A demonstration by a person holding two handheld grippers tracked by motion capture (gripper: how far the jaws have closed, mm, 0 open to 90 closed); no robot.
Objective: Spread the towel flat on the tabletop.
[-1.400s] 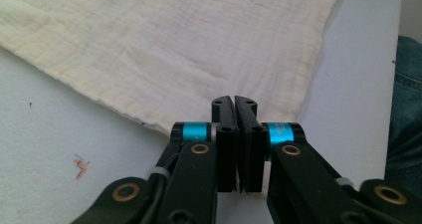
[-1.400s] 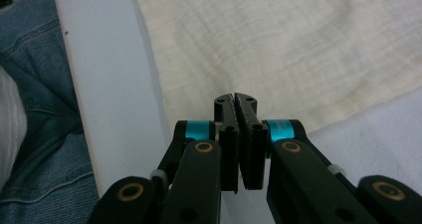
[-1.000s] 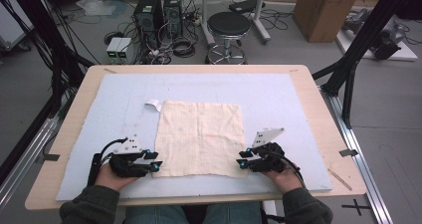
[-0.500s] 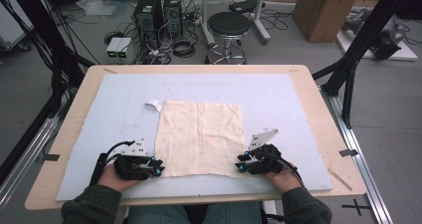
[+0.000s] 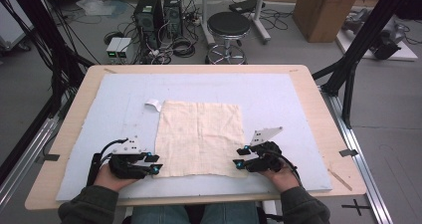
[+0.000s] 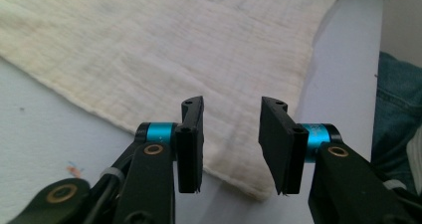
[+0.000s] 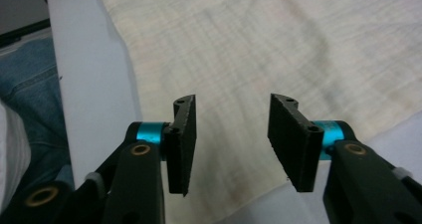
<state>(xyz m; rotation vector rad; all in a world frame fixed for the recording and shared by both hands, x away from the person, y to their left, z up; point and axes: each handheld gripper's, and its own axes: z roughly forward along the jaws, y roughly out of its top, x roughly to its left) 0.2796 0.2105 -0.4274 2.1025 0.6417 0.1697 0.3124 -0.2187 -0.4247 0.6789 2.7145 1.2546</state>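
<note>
The left gripper (image 5: 155, 164) has just spread its jaws, which stand apart over the cloth's (image 5: 199, 137) near left corner, pinching nothing. The right gripper (image 5: 239, 160), also just opened, stands over the cloth's near right corner, nothing gripped. The cloth lies flat on the blue mat (image 5: 278, 94) covering the counter (image 5: 318, 104).
</note>
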